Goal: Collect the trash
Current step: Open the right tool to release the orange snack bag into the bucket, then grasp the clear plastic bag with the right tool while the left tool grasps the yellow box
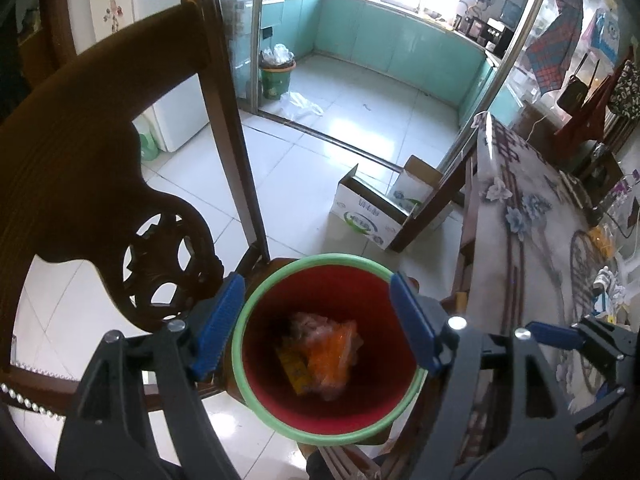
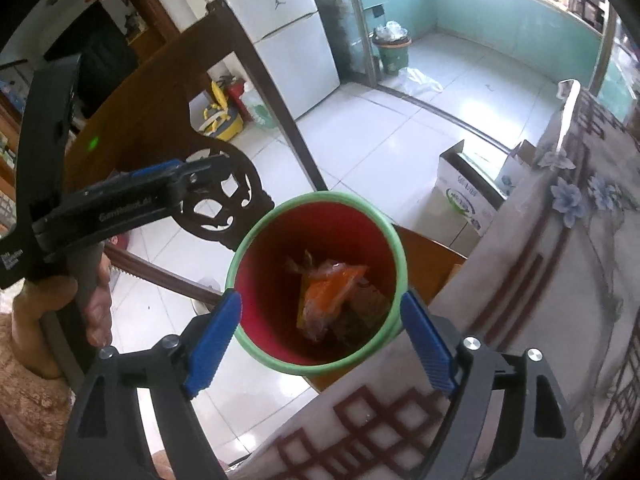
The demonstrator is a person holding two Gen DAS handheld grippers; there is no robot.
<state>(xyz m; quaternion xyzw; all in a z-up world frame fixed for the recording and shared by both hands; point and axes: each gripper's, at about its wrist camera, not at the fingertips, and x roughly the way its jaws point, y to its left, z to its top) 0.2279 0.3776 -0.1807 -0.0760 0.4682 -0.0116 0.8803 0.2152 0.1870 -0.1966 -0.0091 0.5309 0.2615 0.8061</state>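
Hovering grippers: left gripper (image 1: 316, 328) and right gripper (image 2: 320, 344) both spread wide, empty, over the bin (image 1: 256, 312).
Trash: orange wrapper (image 2: 334, 288) at bin bottom, dead centre.
Risk: bin sits on a chair seat (image 2: 432, 252); a nudge at 3 o'clock could tip it.

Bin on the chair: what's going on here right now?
A person holds both tongs open above the red bin, which stands on a wooden chair beside the table. Neither the left tongs nor the right tongs grip anything. Orange wrappers already lie in the bin's bottom.
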